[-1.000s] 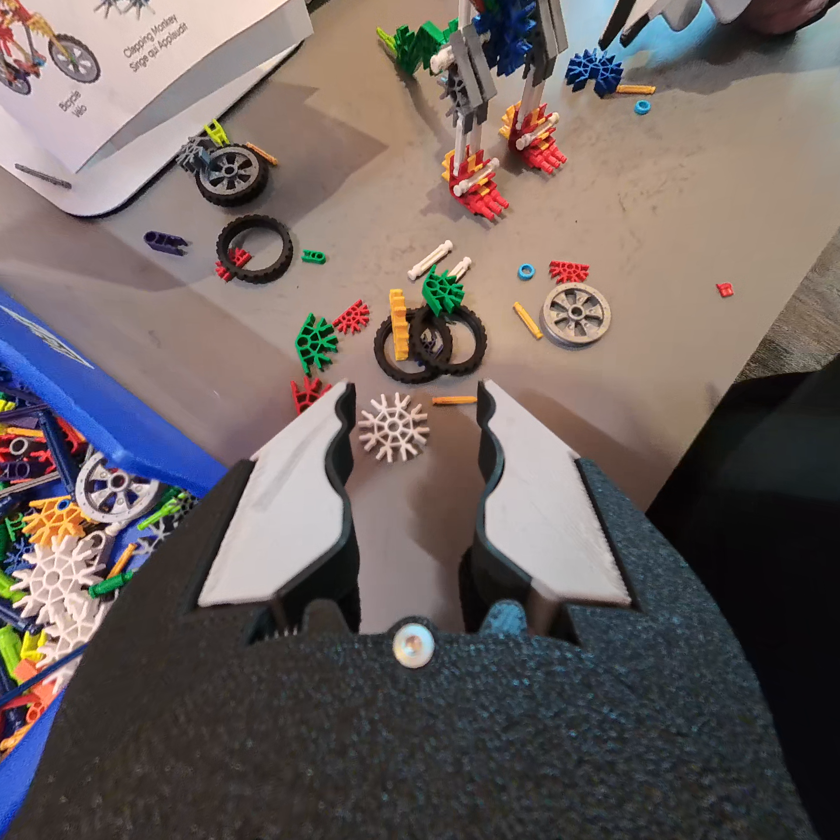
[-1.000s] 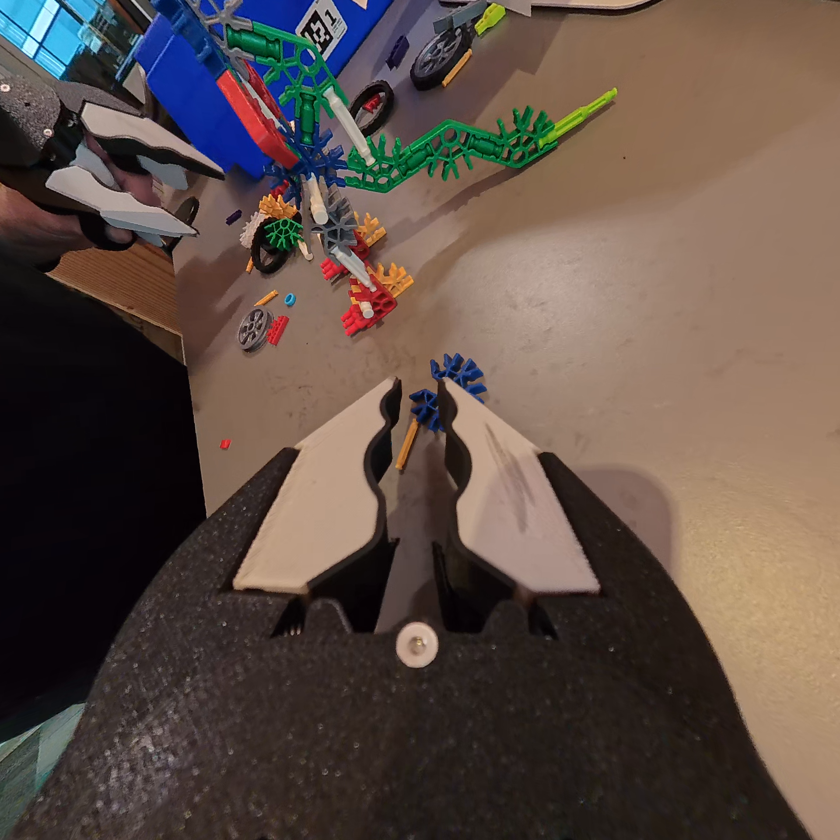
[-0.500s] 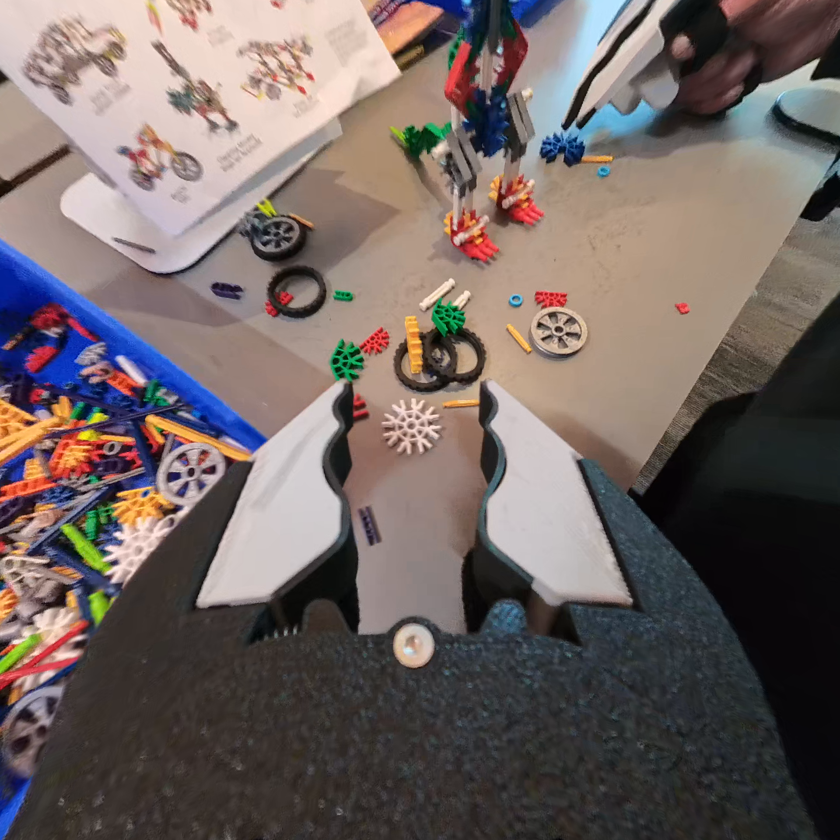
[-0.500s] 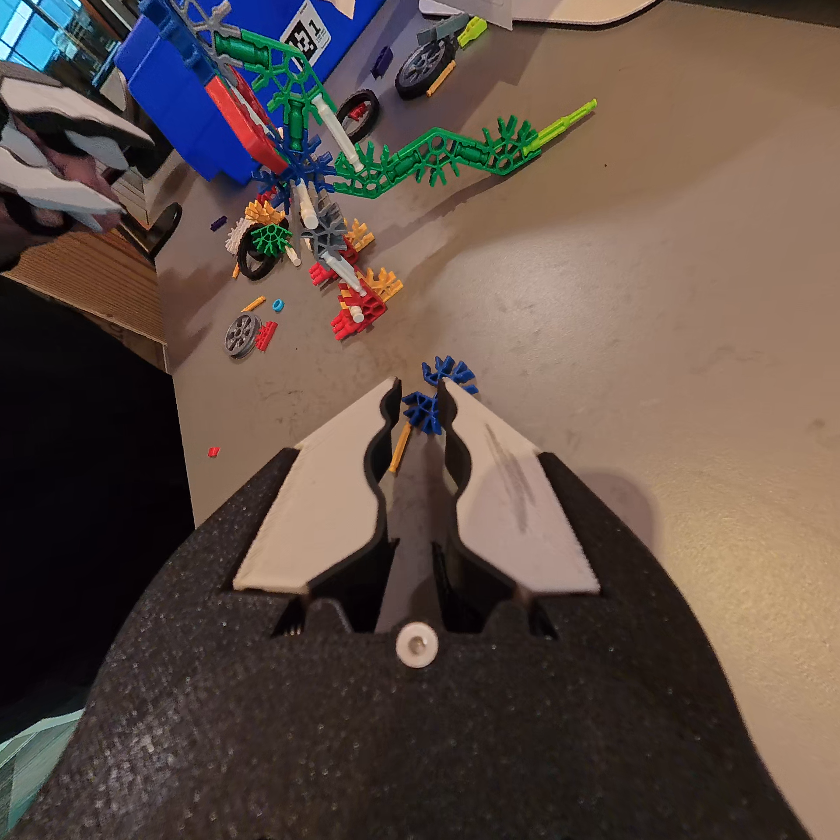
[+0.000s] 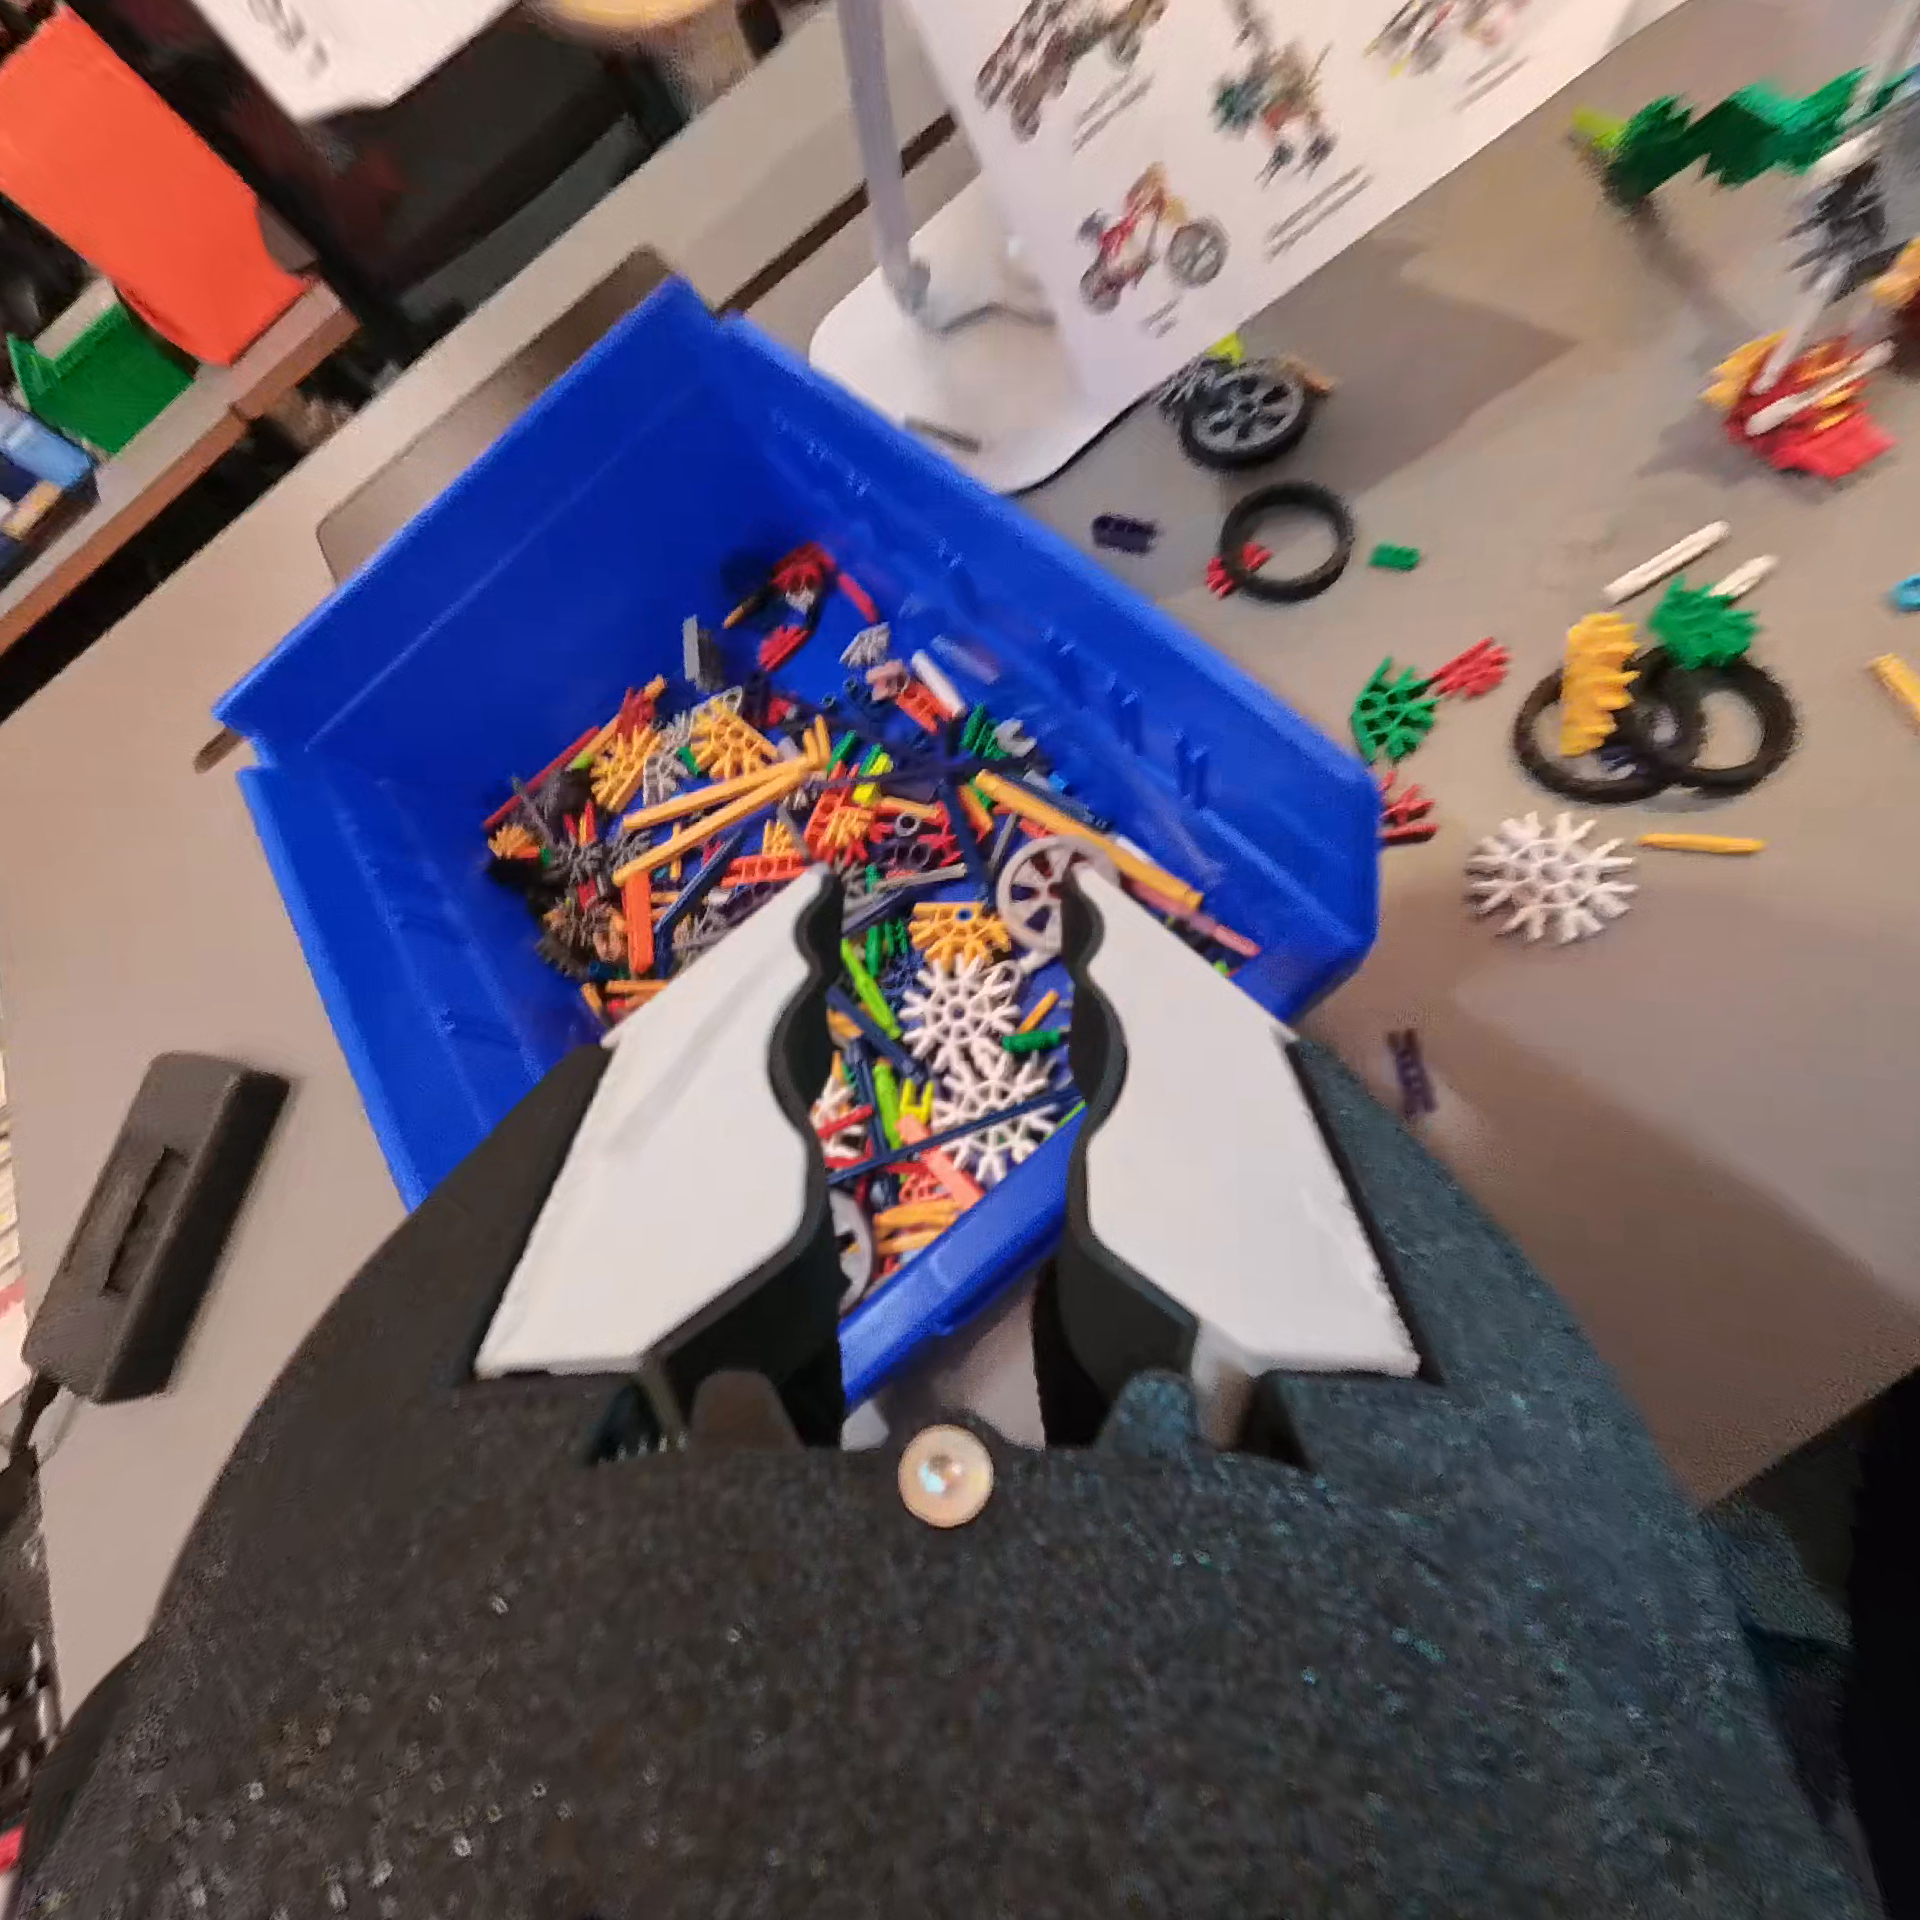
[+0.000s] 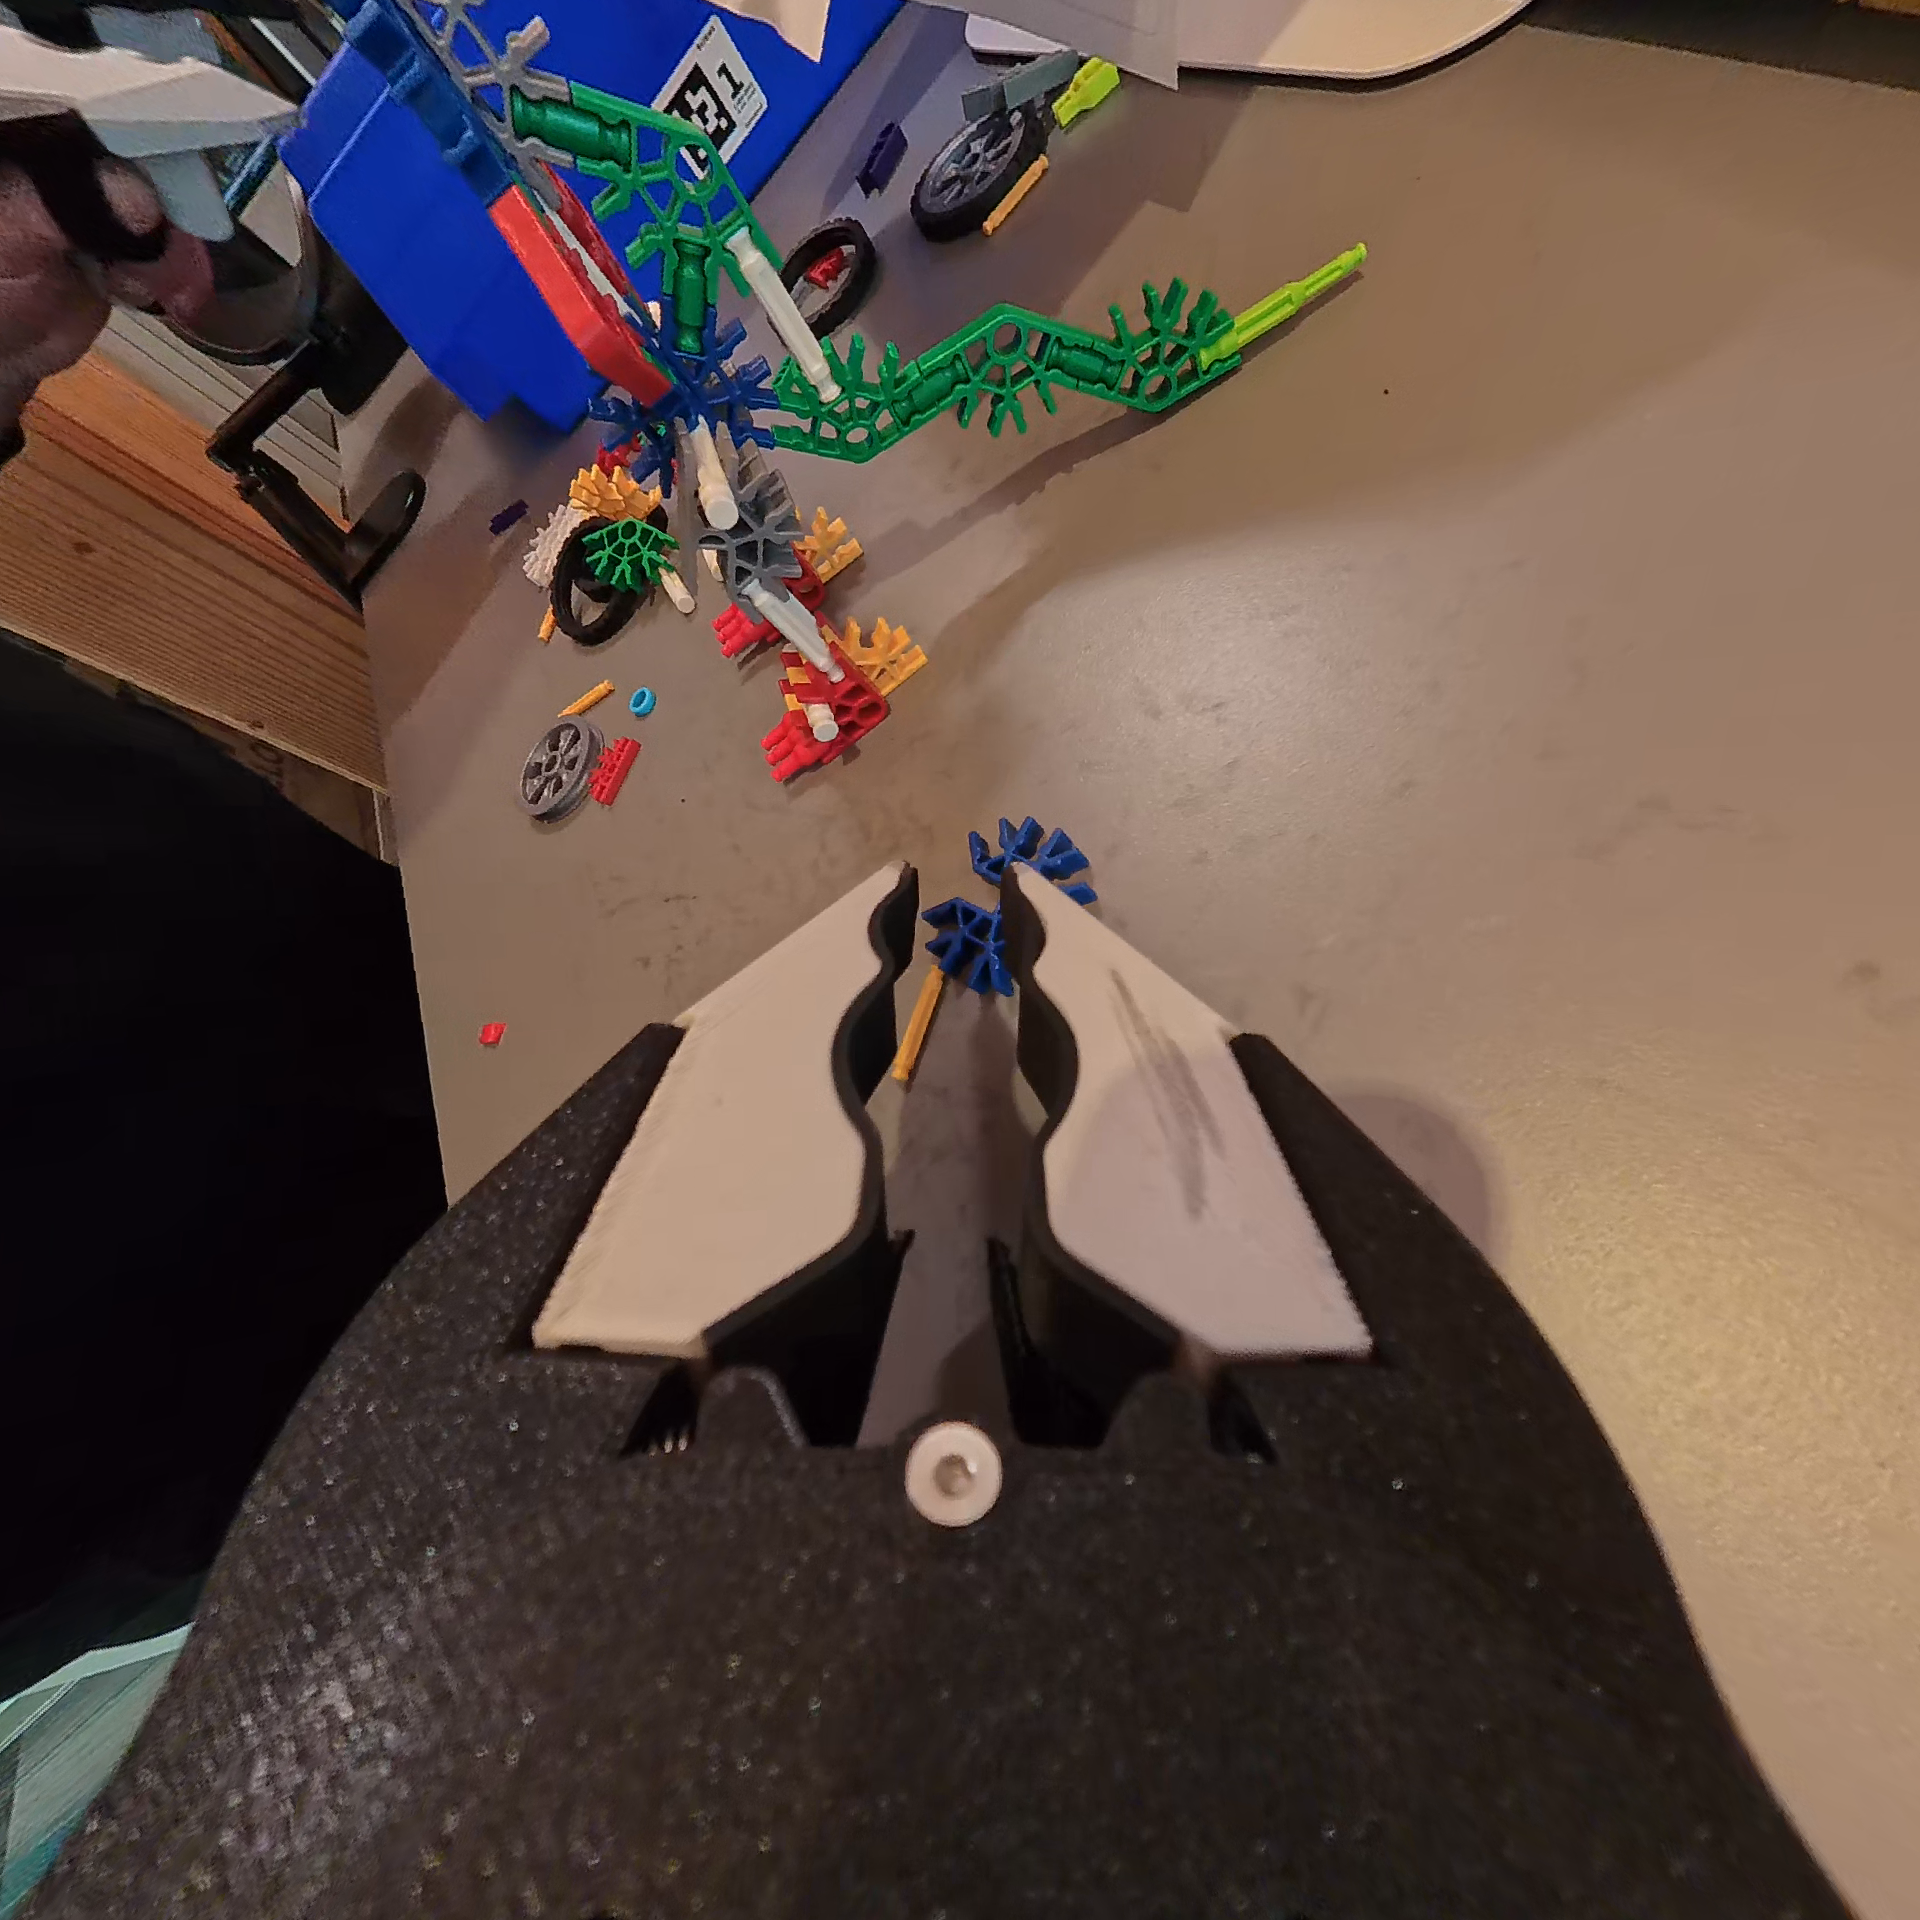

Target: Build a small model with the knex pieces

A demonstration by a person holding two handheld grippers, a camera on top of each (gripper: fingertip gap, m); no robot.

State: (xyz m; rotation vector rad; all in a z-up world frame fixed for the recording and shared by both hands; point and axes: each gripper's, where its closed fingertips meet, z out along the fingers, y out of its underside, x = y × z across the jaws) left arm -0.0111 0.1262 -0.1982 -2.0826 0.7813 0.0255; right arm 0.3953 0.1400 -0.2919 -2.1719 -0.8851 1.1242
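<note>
My left gripper (image 5: 951, 899) is open and empty, hovering over a blue bin (image 5: 520, 582) full of mixed plastic construction pieces, with white snowflake connectors (image 5: 961, 1013) showing between its fingers. My right gripper (image 6: 958, 878) is low over the grey table (image 6: 1455, 727). Its jaws stand a narrow gap apart, and a blue connector (image 6: 966, 940) fills that gap. A second blue connector (image 6: 1029, 847) lies just beyond the tips and an orange rod (image 6: 920, 1023) beside the left finger. The left gripper also shows far off in the right wrist view (image 6: 145, 94).
A built figure with green arms (image 6: 997, 374) and red feet (image 6: 821, 717) stands ahead of the right gripper. Loose on the table: a white snowflake connector (image 5: 1548, 878), black tyres (image 5: 1652, 727), a grey wheel (image 6: 559, 769). An instruction sheet on a white stand (image 5: 966, 343) is behind the bin. My hands' fingertips stand some 40 cm from each other. To reach the grey wheel (image 6: 559, 769) in a straight line is about 20 cm for my right fingers, about 25 cm for my left.
My left gripper has swung left and back, from over the white connector and tyres to above the blue bin, still open. My right gripper has hardly moved and keeps the same jaw gap.
</note>
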